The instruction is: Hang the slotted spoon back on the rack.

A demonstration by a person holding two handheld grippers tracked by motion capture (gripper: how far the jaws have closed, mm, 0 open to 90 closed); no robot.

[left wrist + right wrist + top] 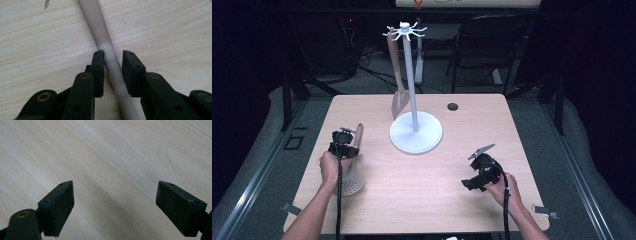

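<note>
A slotted spoon lies flat on the table's left side, its grey perforated head toward me and its wooden handle end pointing away. My left gripper hovers over its handle. In the left gripper view the jaws straddle the pale handle; the left pad touches it and a small gap shows at the right pad. My right gripper rests low at the table's right, wide open over bare wood. A white utensil stand stands mid-table, with a spatula hanging from its top hooks.
The light wooden table has a round cable hole near its far edge. A dark chair and cables sit on the floor beyond the table. The stand's round base lies between the two grippers.
</note>
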